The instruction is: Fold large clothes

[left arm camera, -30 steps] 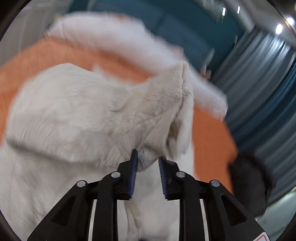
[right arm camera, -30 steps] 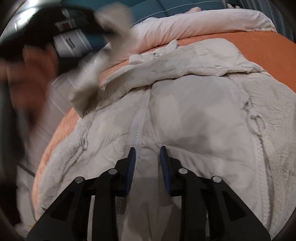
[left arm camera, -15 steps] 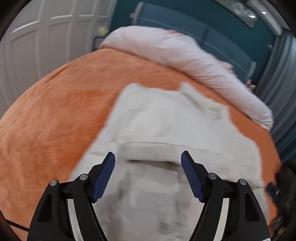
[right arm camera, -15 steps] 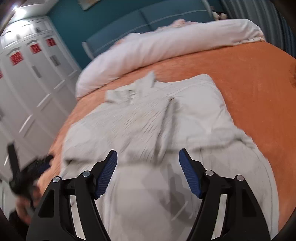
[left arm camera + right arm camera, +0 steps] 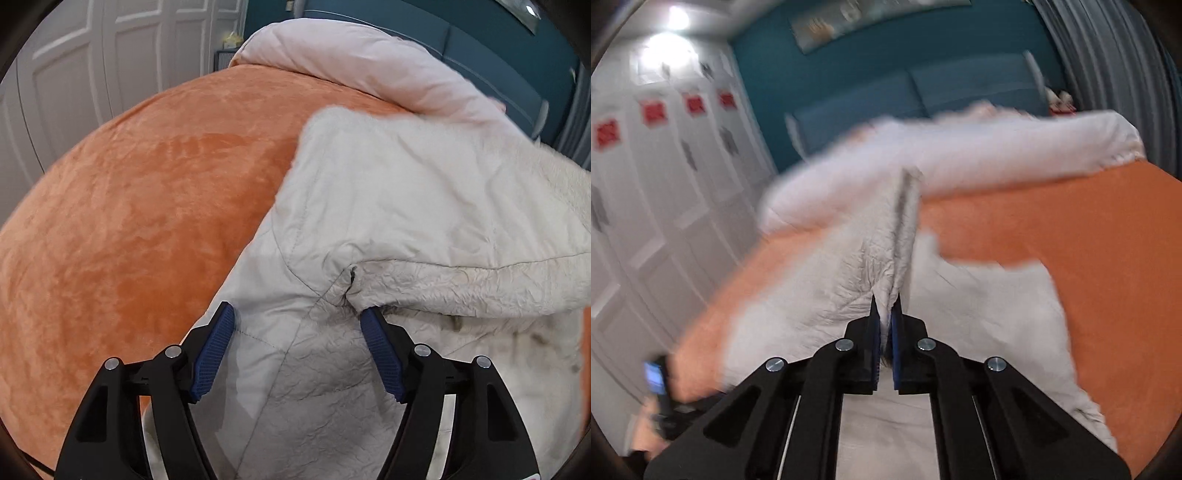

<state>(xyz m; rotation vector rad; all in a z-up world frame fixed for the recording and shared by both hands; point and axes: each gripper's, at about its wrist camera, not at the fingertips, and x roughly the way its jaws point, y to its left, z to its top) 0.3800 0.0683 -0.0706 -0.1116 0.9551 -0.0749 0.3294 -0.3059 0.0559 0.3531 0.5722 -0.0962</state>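
Note:
A large cream padded jacket [image 5: 399, 206] lies on the orange bedspread [image 5: 140, 206], one part folded over across its body. My left gripper [image 5: 297, 334] is open low over the jacket's left edge, near the fold's corner, holding nothing. In the right wrist view my right gripper [image 5: 885, 317] is shut on a pinched ridge of the jacket [image 5: 886, 251] and lifts it, so the fabric rises in a blurred peak. The rest of the jacket spreads flat below it on the bedspread [image 5: 1089, 251].
A rolled pale pink duvet [image 5: 369, 59] lies across the far end of the bed, before a blue headboard [image 5: 923, 96]. White wardrobe doors [image 5: 92, 66] stand to the left and grey curtains [image 5: 1115, 74] to the right. The left gripper's handle [image 5: 655, 384] shows at lower left.
The left gripper let go of the jacket, opened and moved to its left edge. The right gripper opened, then shut on a fold of the jacket and pulled it up.

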